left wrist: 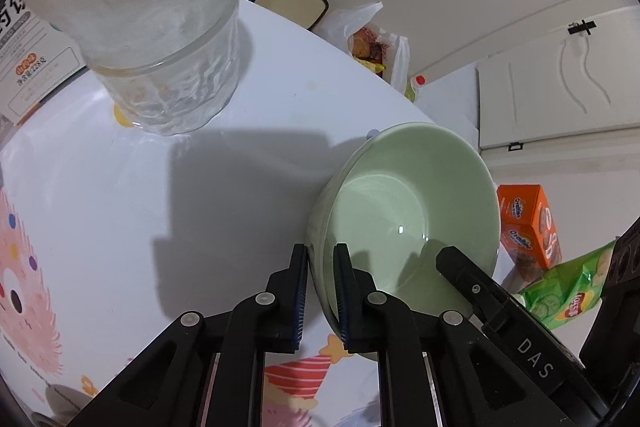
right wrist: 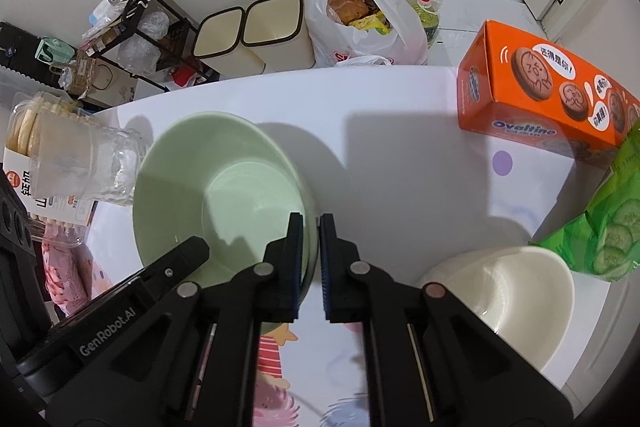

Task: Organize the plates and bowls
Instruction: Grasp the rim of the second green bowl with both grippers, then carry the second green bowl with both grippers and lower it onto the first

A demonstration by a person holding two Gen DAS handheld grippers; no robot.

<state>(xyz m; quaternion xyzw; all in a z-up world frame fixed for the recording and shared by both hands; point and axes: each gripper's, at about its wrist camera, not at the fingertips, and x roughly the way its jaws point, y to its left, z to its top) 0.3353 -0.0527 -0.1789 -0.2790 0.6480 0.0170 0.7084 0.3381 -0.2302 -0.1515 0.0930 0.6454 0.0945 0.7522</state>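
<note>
Gripping green bowl (left wrist: 412,203) rim, both ours: left gripper (left wrist: 321,291) and right gripper (right wrist: 308,259) clamped opposite sides. White bowl (right wrist: 520,291), right of right gripper, unstacked; we judge nesting barely begun.

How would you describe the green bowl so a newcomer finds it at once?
Start at the white table and find the orange biscuit box. Left of it sits the green bowl, between a clear glass and a white bowl. It alone is pale green, both grippers clamping its rim.

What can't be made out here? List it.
- Left wrist view: the white bowl is absent, out of frame.
- Right wrist view: white bowl, near side hidden by the right gripper.
- Both views: green bowl underside and near rim, covered by left gripper fingers.
- Left wrist view: glass top cut off.
</note>
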